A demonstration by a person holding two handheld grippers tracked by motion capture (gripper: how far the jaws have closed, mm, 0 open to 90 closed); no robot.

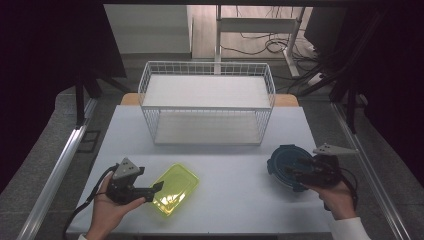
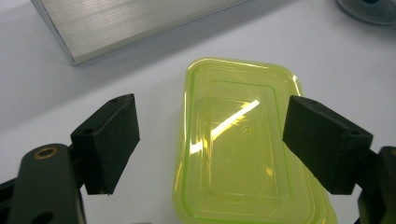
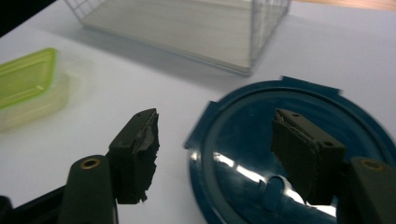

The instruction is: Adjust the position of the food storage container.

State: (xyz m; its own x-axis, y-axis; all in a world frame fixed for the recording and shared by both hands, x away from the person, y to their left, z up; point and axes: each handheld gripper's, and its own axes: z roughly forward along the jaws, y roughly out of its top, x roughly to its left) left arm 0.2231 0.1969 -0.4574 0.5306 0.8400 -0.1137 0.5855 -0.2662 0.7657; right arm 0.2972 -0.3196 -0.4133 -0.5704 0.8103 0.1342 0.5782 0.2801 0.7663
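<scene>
While both grippers gape unclenched, the left gripper (image 2: 210, 144) straddles the yellow-green container (image 2: 243, 149) at lower centre, the right gripper (image 3: 215, 158) the blue lid (image 3: 299, 158) at lower right.

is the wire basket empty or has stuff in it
Empty: the basket shows bare white shelves through its wires, with the yellow box and blue lid outside.

White rectangular table (image 1: 225, 200), pale matte top. White wire-mesh two-tier shelf rack (image 1: 207, 102) stands at the far middle. Translucent yellow-green rectangular plastic container (image 1: 176, 188) lies near-left, set at an angle to the table edge. Round dark-blue plastic lidded container (image 1: 282, 162) sits near-right. The two containers are well apart, both in front of the rack.
</scene>
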